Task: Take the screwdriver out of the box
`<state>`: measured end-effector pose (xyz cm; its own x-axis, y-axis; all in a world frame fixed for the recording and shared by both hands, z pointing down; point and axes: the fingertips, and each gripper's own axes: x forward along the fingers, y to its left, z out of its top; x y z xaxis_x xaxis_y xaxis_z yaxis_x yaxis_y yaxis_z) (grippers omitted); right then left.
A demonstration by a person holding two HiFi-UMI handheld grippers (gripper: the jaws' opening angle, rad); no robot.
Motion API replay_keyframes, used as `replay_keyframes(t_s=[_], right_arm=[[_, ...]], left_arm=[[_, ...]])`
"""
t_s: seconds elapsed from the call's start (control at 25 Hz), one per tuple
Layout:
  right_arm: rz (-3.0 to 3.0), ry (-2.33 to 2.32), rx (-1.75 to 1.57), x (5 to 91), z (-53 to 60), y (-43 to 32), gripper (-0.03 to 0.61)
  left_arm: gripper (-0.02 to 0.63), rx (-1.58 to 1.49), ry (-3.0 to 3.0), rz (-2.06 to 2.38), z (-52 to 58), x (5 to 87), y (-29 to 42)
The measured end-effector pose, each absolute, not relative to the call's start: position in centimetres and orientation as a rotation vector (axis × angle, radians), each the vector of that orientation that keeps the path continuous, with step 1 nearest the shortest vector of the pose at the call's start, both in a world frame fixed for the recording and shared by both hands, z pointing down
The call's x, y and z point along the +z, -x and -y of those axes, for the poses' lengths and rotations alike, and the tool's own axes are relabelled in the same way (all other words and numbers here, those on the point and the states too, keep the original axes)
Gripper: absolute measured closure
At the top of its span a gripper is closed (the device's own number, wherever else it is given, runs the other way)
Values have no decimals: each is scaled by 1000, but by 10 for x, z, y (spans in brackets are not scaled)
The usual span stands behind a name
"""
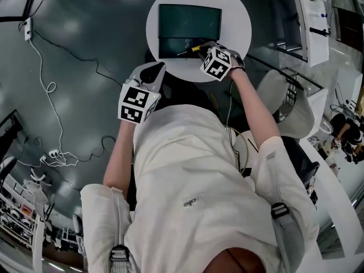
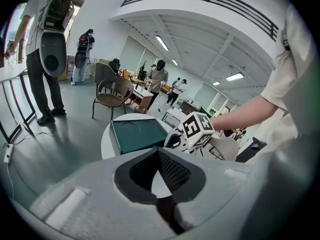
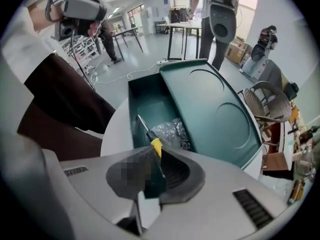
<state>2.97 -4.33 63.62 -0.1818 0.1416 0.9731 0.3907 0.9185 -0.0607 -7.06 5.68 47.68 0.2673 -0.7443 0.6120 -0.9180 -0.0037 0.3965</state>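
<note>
**Right gripper's got the screwdriver, left one's just hanging out**

Going left to right. The left arm is bent at the elbow, bare forearm coming up along the body. It holds the left gripper (image 1: pixel 154 71) short of the round white table (image 1: pixel 239 16), near its lower-left rim and aimed roughly at it. Its marker cube (image 1: pixel 136 104) faces up at the head camera. In its own view the jaws are pressed together at the tips with nothing between them, so it's clenched on nothing.

The green box (image 3: pixel 142 99) sits in the middle of the table. Its lid (image 3: pixel 215 109) is flipped open and lies back on the far side. There's a crinkly silver foil bag (image 3: pixel 172 131) down in the open compartment.

The right arm is stretched forward, forearm bare, reaching to the near edge of the box. The right gripper (image 1: pixel 206 49) is clamped on the screwdriver (image 3: pixel 155 145). The jaws squeeze the handle, with a bit of yellow showing just past the pads. The metal shaft pokes out ahead over the open compartment, just beside the foil bag. Can't tell if the tip touches anything in there.
</note>
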Motion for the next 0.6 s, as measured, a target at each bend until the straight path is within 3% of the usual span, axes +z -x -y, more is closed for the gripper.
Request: replay_keyframes(t_s=[0.6], right_arm=[[1651, 521, -415, 666, 36, -17, 486]], left_arm=[[604, 334, -1677, 1613, -78, 485, 60]])
